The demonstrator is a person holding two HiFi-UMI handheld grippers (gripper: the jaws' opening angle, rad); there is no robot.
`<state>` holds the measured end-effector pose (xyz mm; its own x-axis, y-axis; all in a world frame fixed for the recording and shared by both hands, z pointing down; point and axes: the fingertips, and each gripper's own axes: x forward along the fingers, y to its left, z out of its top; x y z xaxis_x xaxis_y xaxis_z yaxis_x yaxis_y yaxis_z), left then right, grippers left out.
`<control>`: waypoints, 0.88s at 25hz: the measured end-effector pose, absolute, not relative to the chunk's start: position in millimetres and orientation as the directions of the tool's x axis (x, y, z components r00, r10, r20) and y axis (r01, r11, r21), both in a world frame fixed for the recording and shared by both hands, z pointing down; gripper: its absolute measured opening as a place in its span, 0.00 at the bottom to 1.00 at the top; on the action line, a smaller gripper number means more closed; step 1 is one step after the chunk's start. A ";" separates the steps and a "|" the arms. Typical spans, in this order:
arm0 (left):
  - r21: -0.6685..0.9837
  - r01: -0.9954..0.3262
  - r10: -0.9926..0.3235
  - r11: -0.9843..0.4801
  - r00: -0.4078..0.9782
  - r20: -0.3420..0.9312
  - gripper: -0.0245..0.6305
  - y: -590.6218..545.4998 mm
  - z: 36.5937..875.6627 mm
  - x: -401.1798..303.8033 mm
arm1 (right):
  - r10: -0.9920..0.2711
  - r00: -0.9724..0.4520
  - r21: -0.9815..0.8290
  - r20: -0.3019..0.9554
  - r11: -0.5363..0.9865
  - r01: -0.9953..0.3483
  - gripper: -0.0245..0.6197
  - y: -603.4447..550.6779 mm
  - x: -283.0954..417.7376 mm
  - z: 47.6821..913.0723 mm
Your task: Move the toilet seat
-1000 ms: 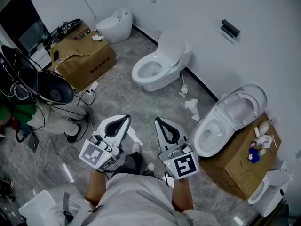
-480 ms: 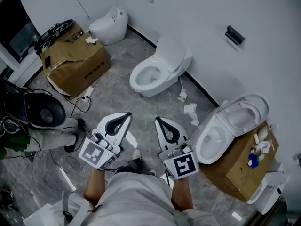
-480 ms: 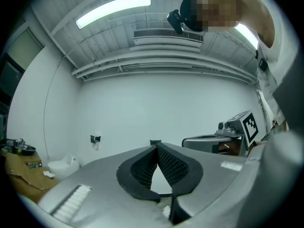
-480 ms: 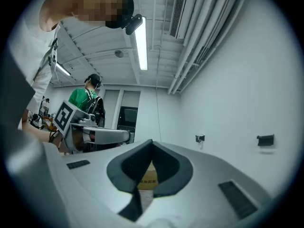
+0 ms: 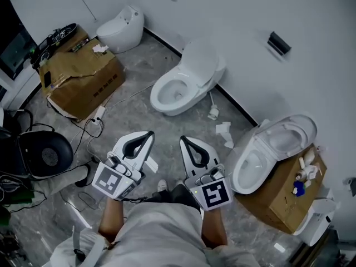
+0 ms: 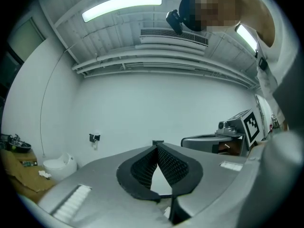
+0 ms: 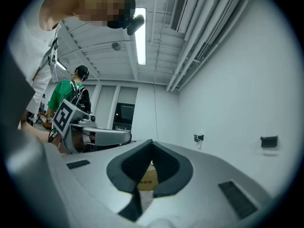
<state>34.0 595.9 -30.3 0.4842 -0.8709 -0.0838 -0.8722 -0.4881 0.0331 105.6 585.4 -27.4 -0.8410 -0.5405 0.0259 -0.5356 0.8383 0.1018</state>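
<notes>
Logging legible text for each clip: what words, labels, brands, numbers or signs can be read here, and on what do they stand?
Nothing here can be quoted; no text is readable.
Red print on the side of the cardboard box: too small and blurred to read.
Dark print on the box seen in the right gripper view: too blurred to read.
Left marker cube and right marker cube: black-and-white square patterns only, no words.

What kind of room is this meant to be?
Likely a test room, not a home bathroom: three toilets by one wall, with cardboard boxes and loose cables on the floor.
</notes>
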 end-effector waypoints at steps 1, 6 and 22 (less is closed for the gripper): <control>0.035 -0.874 -0.873 -0.485 0.481 -0.080 0.03 591.5 -28.7 30.6 | -0.539 -0.842 0.103 0.028 0.839 -0.534 0.04 580.5 102.4 -26.7; 0.038 -0.878 -0.877 -0.477 0.472 -0.085 0.03 563.8 -23.6 17.0 | -0.523 -0.852 0.096 0.034 0.850 -0.518 0.04 550.2 85.9 -18.9; 0.013 -0.887 -0.887 -0.461 0.460 -0.053 0.03 421.1 -10.7 9.3 | -0.411 -0.911 0.066 0.037 0.911 -0.408 0.04 406.5 57.4 -4.9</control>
